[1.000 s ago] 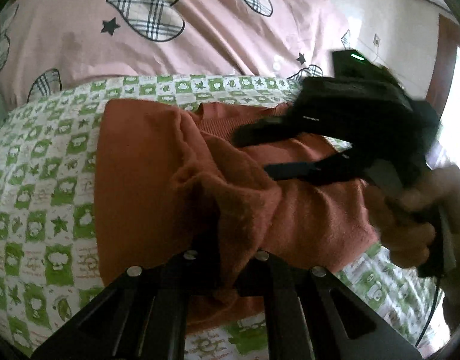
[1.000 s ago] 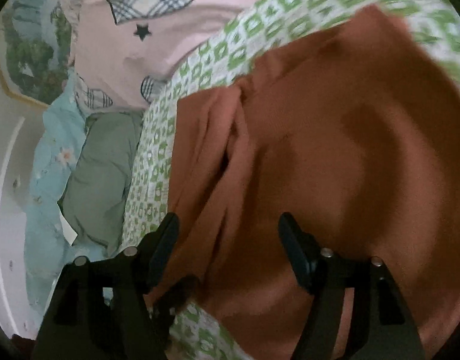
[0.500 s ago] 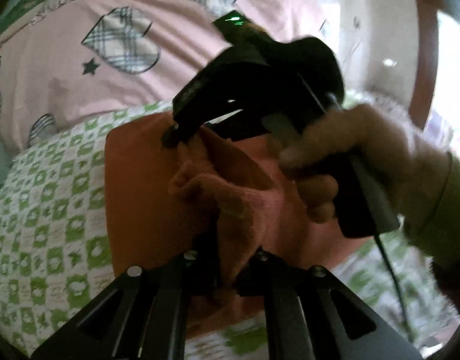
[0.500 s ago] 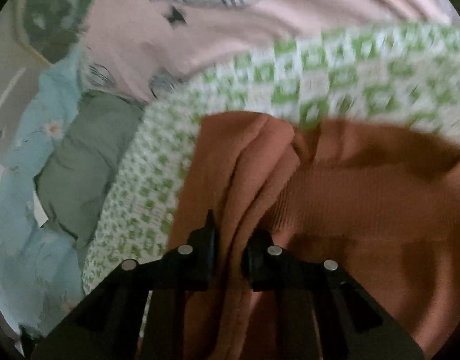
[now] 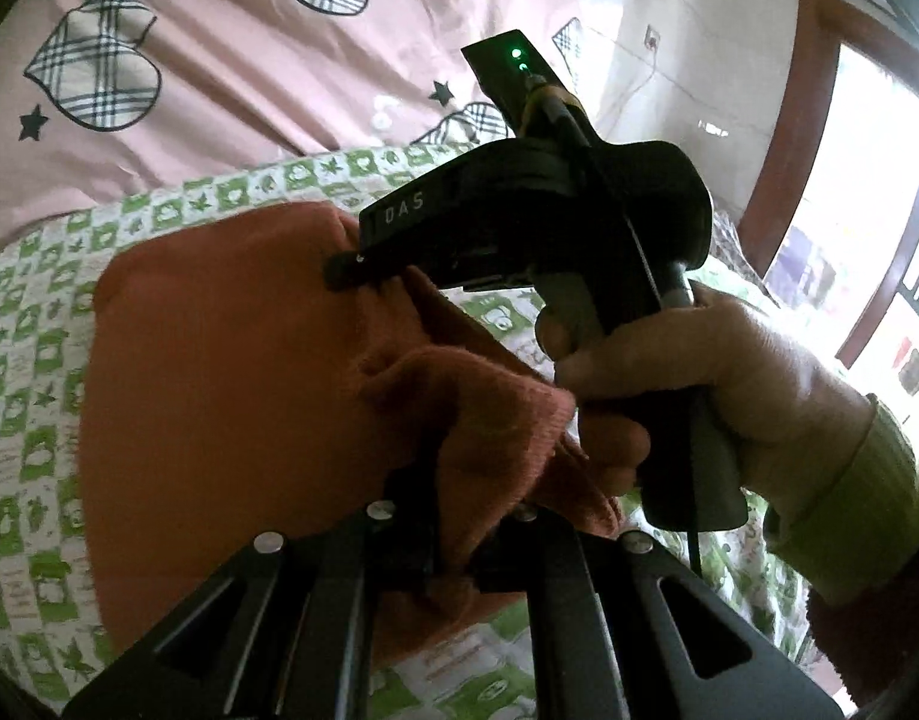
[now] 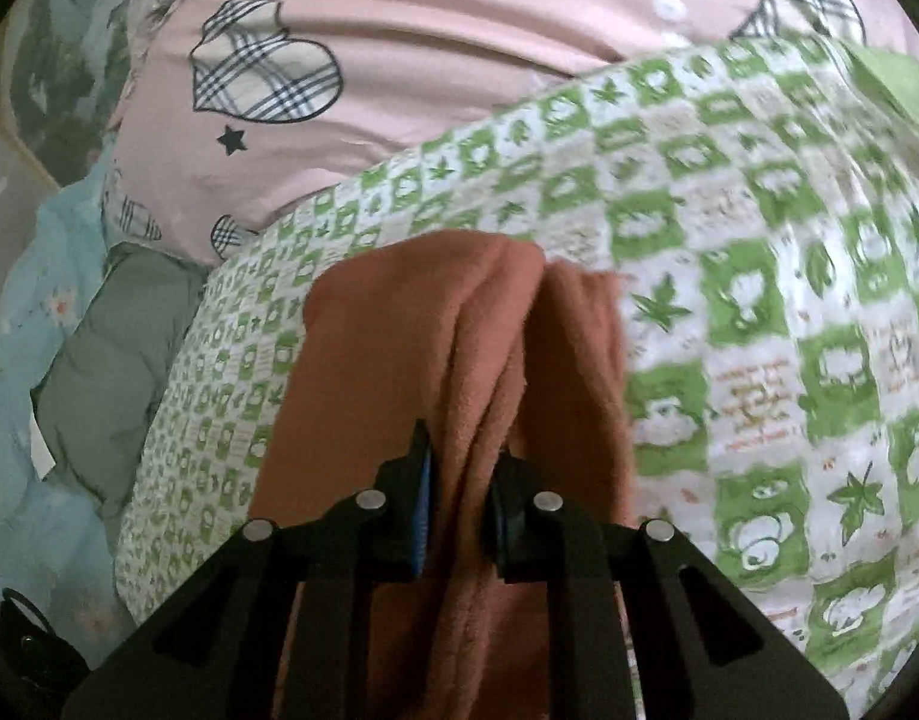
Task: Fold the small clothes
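A rust-orange knit garment [image 5: 219, 372] lies on the green-and-white checked sheet [image 5: 33, 360]. My left gripper [image 5: 453, 534] is shut on a bunched fold of the garment at its near edge. My right gripper [image 6: 456, 480] is shut on the garment's far edge [image 6: 495, 360] and holds it lifted over the folded part. In the left wrist view the right gripper [image 5: 345, 267] and the hand holding it reach across from the right, its tips pinching the cloth near the far edge.
A pink quilt [image 5: 231, 78] with plaid hearts lies behind the checked sheet. A grey-green pillow [image 6: 99, 372] and light blue bedding [image 6: 15, 324] lie at the left. A doorway with a brown frame [image 5: 783, 168] stands at the right.
My right gripper went from open above the garment to shut on its edge and carried that edge leftward over the garment. My left gripper kept its hold.
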Motion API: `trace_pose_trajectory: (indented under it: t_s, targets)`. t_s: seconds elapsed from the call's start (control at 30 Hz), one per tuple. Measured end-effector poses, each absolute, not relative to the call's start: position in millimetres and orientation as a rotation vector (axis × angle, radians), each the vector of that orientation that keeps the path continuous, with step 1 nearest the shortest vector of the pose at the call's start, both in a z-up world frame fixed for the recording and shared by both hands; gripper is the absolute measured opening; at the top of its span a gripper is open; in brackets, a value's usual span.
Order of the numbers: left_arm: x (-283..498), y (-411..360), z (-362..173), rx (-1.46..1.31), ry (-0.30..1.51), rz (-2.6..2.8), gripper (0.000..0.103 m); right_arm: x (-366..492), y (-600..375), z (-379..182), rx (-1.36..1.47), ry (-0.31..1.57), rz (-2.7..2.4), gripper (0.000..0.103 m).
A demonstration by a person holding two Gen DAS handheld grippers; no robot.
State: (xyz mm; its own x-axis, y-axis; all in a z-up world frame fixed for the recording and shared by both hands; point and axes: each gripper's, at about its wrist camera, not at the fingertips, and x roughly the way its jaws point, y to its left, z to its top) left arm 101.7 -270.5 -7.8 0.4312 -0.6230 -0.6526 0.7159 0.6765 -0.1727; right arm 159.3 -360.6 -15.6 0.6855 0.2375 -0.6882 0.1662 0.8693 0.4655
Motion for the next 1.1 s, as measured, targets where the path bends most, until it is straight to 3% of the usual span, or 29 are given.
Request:
trace_pose_trajectory:
  t_s: [0.23,0.4,0.47,0.53,0.57,0.63,0.67,0.87,1.1]
  targets:
    - [104,-280,-15,0.159,0.761,-0.857,0.007,148,-364,-13,0.507,0.799,0.013,0.017]
    - [112,-275,-29,0.141,0.835,-0.891,0.017,150,-368,-27,0.486,0.854,-0.027,0.018]
    - [114,-258,-24,0.099,0.852,-0.899,0.044,142,-367,-23,0.488,0.844,-0.046,0.024]
    - [112,-234,-19,0.059,0.840,-0.870,0.062,132,-365,-17,0.488,0.840,-0.078,0.040]
    - [113,-224,-18,0.042,0.839,-0.862,0.065,127,-365,-15,0.490,0.835,-0.089,0.046]
    - [118,-201,-14,-0.007,0.850,-0.854,0.070,115,-360,-8,0.493,0.812,-0.096,0.069]
    - [120,-187,-13,-0.030,0.854,-0.824,0.074,110,-357,-5,0.490,0.802,-0.094,0.073]
    - [163,-125,-20,-0.159,0.898,-0.685,0.081,102,-347,-11,0.480,0.830,-0.081,0.075]
    - [227,-102,-67,-0.346,1.102,-0.653,0.081,112,-367,-38,0.631,0.881,-0.053,0.076]
